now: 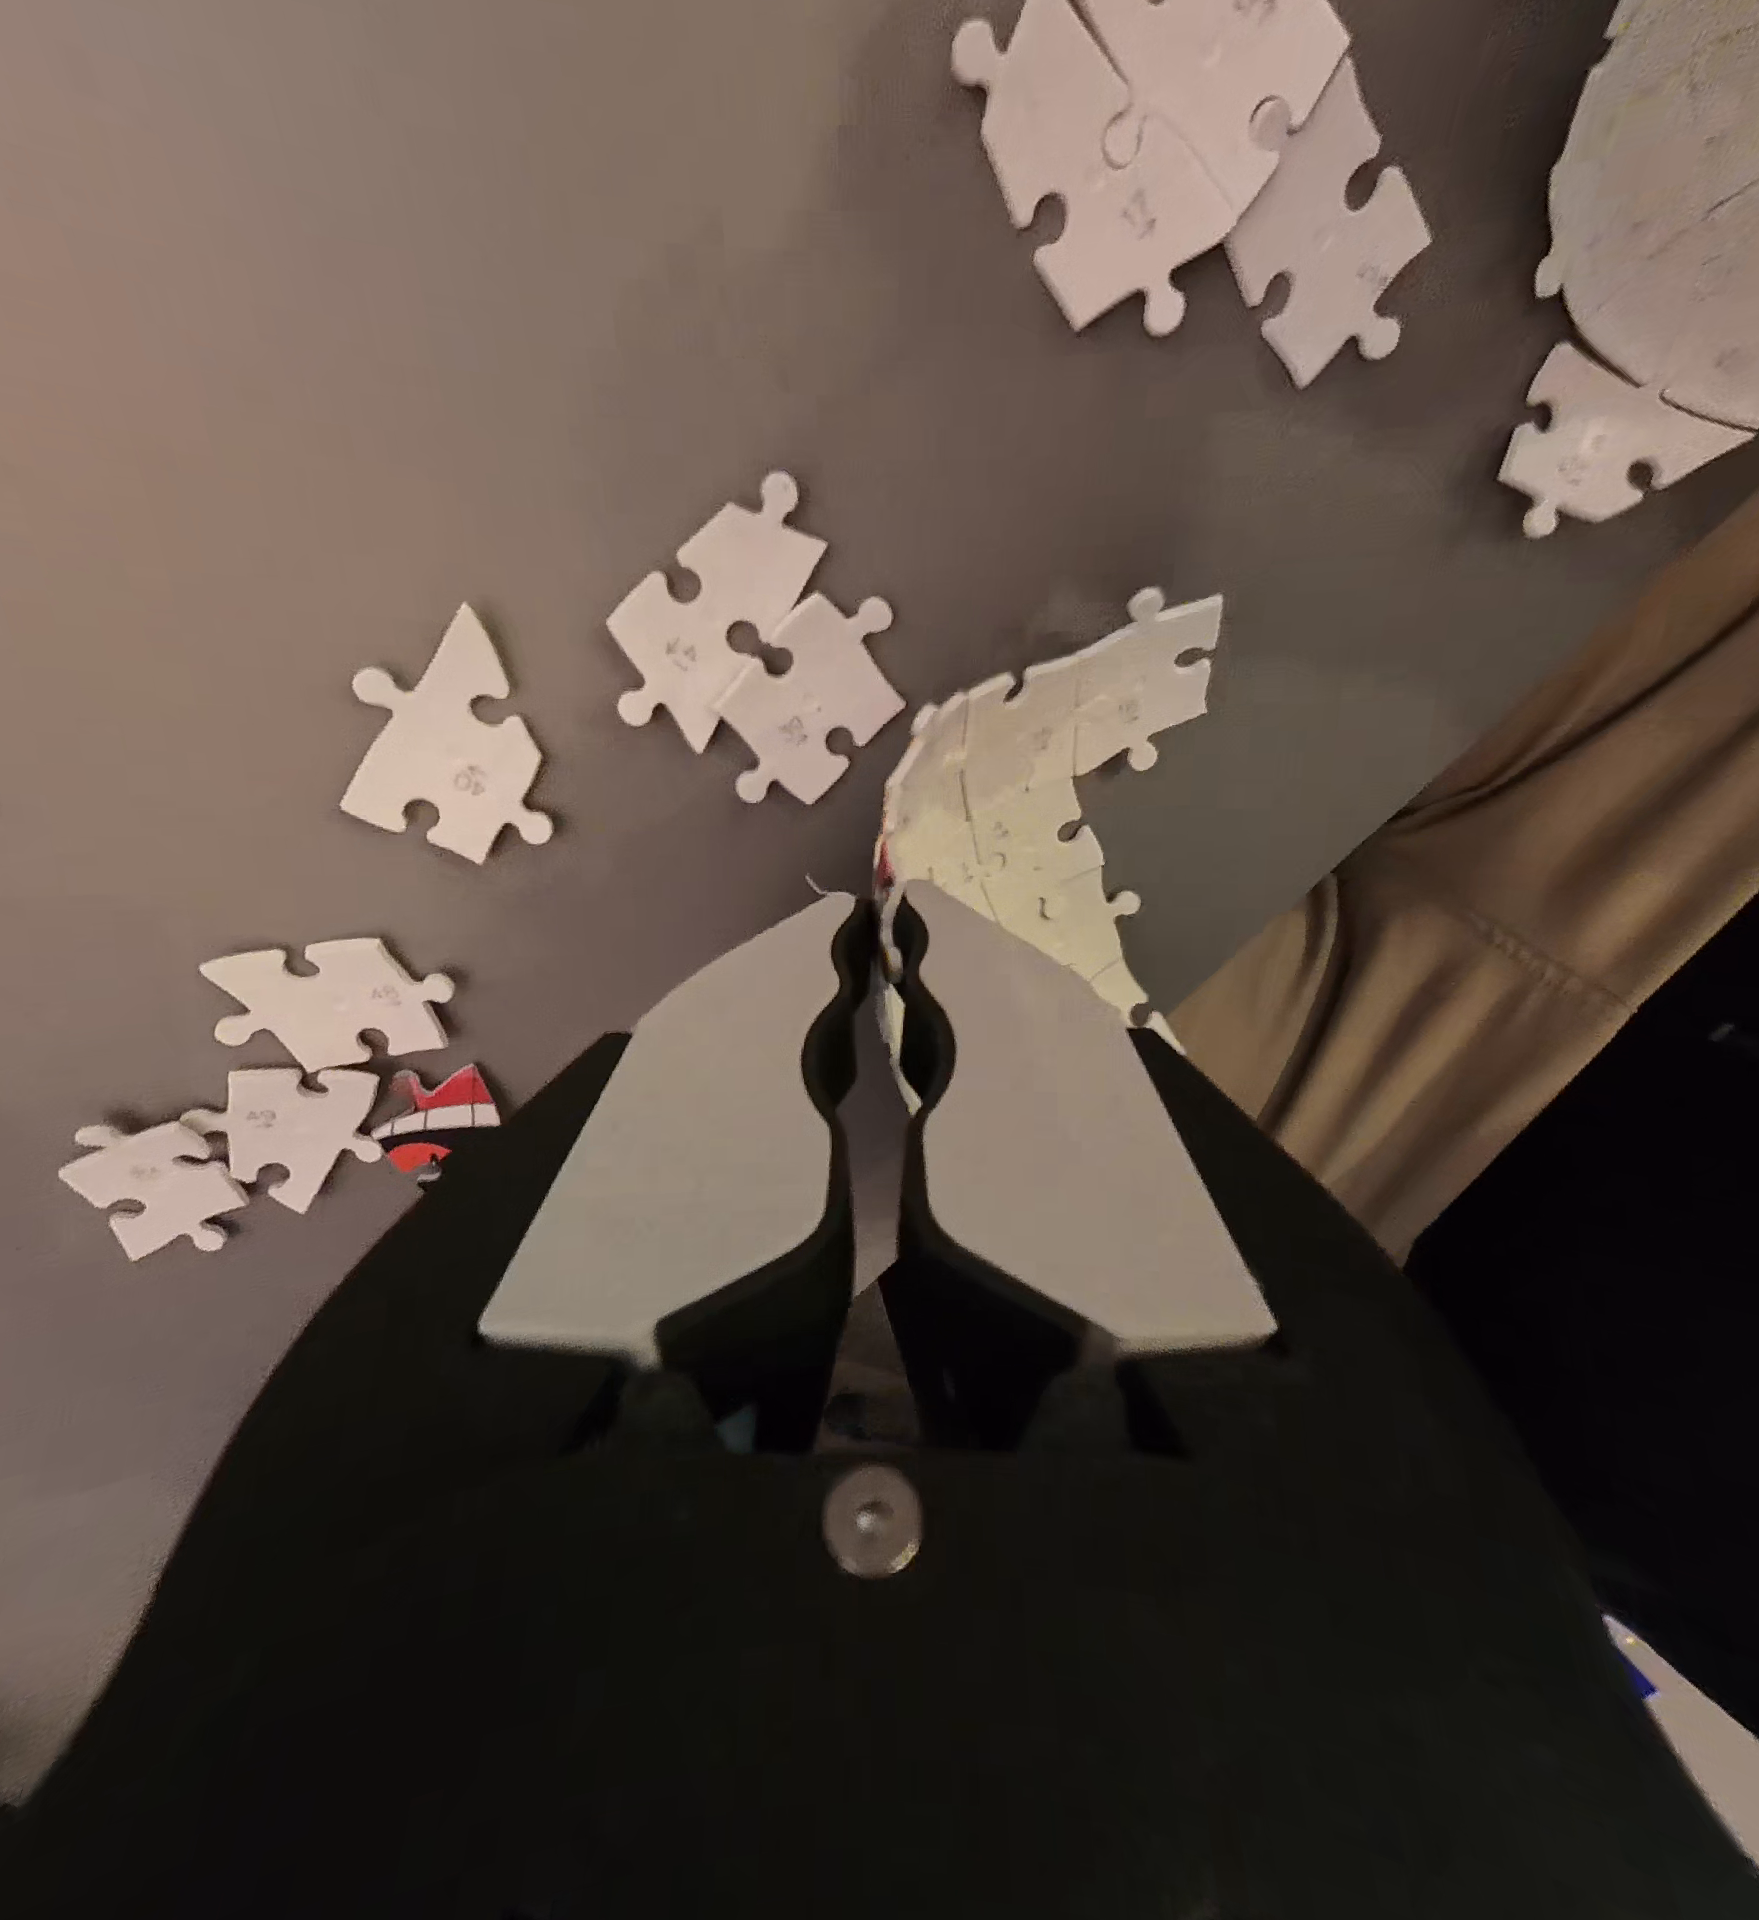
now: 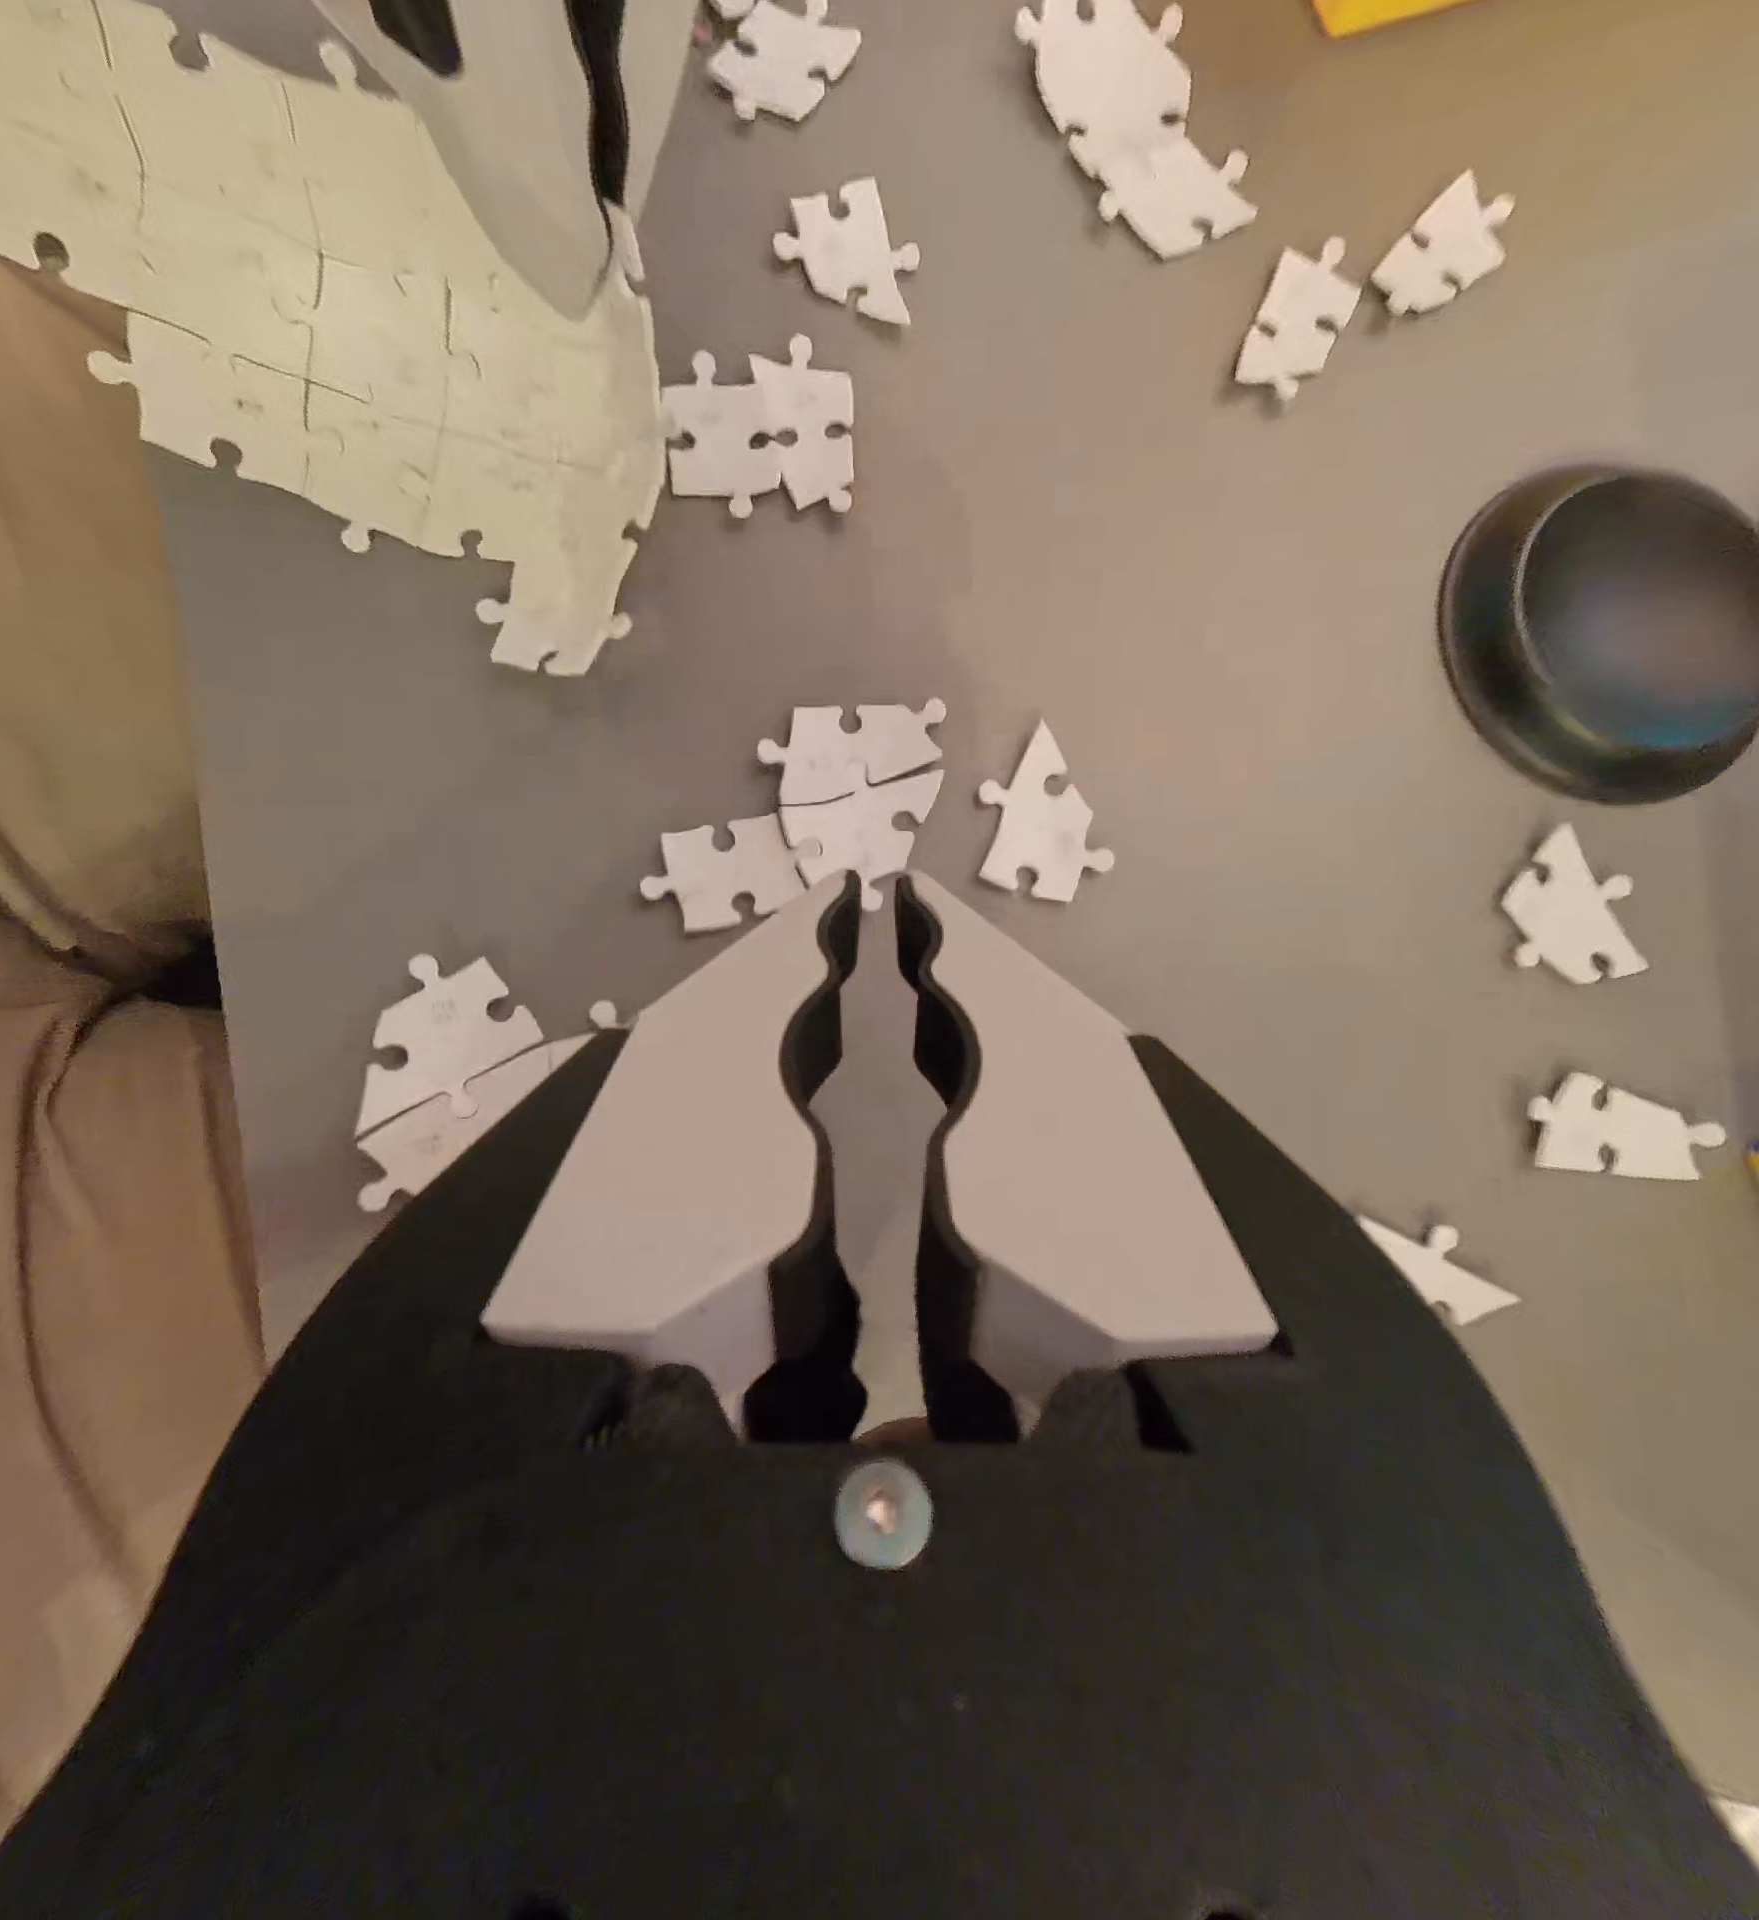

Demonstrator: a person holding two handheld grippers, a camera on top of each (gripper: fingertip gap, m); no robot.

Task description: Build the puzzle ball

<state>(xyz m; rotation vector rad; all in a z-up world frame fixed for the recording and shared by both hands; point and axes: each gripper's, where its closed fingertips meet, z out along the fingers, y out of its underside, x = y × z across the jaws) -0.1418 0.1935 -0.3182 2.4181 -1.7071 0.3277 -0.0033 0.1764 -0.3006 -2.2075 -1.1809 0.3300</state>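
My left gripper (image 1: 880, 920) pinches the edge of the curved shell (image 1: 1020, 790) of joined pieces, held above the table (image 1: 231, 364). My right gripper (image 2: 877, 896) hovers slightly open and empty over loose pieces (image 2: 859, 790). The shell looks light, flexible, and its seams fragile; I'd grip near joints.

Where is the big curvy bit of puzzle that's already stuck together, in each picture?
Left wrist view: the curved puzzle section rises just right of centre, its edge pinched in the left claw.
Right wrist view: it fills the upper left, with the left claw reaching down onto it.
Shared landmark: the joined pair of white pieces beside it on the grey table.
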